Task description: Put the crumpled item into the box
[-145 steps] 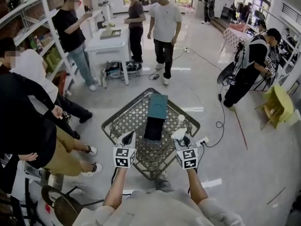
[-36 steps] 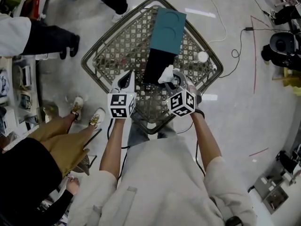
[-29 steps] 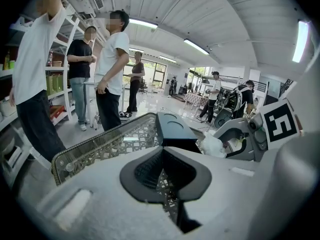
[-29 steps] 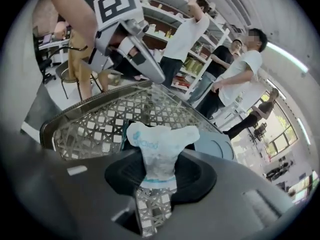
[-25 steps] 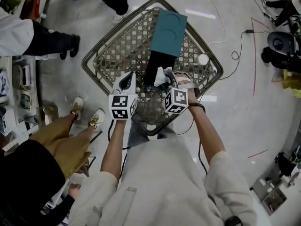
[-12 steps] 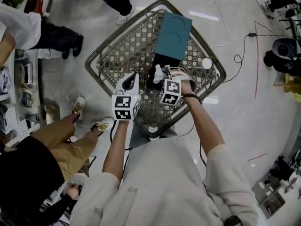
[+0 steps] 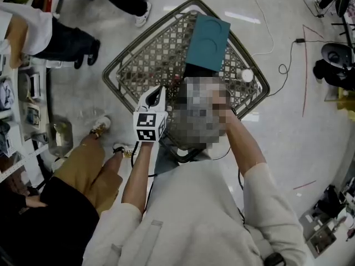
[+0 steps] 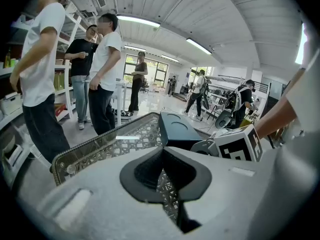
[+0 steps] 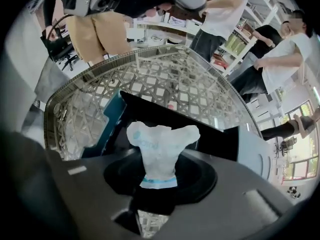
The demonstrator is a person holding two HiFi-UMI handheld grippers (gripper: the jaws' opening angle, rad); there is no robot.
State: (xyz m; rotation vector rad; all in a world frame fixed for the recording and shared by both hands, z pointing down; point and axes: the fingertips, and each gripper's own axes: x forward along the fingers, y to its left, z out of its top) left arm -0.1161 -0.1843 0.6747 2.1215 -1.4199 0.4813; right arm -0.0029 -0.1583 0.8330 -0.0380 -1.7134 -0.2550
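My R gripper (image 9: 158, 183) fingers clamp the crumpled item (image 9: 161, 144) just above the box (image 9: 225, 140), release not yet done; L gripper (image 8: 162, 156) fingers closed, empty.

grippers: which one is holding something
The right gripper, clamped on the crumpled white item over the black box; the left gripper is shut on nothing.

Head view overhead, steeply down; gripper views close, low; all three share mesh table (image 7: 138, 65).
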